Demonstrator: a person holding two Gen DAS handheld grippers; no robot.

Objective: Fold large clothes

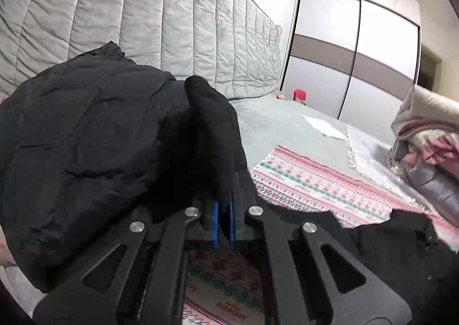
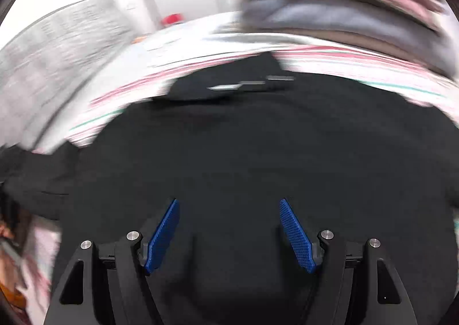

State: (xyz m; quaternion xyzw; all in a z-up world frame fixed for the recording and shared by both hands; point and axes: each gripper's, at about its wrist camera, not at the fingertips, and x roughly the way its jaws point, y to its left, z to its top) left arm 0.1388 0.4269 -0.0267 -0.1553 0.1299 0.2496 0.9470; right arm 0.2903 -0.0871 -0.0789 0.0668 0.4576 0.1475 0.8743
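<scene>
Grey quilted headboard [image 1: 137,18] fills the back of the left wrist view, w/ a pale grey bed [image 1: 275,121] below it and a wardrobe [image 1: 352,55] w/ sliding doors beyond.

Black jacket [image 1: 86,147], puffy and big, lies on the bed over a patterned blanket [image 1: 315,184] in pink, green and white. One part is lifted and bunched up on the left side of the left view; another flat part spreads to the right front. In the right wrist view the jacket [image 2: 243,158] covers nearly the whole lower half, blanket stripes [image 2: 344,61] showing past its far edge. That view is badly motion-blurred.

Pile of folded clothes [image 1: 424,141], pink, grey and cream, sits on the bed at the right, near the blanket edge. White fringed cloth [image 1: 370,153] lies between pile and blanket. A sheet of white paper [image 1: 321,124] is further back on the bed.

Left tool [image 1: 223,204]: blue pads pressed together, pinching a fold of the black jacket that stands up from between them.

Right tool [image 2: 229,221]: blue pads [image 2: 163,236] spread wide, nothing between them, hovering just over the jacket; can't tell if touching.

Small red thing [image 1: 299,94] at the far bed edge, too small to ID.
</scene>
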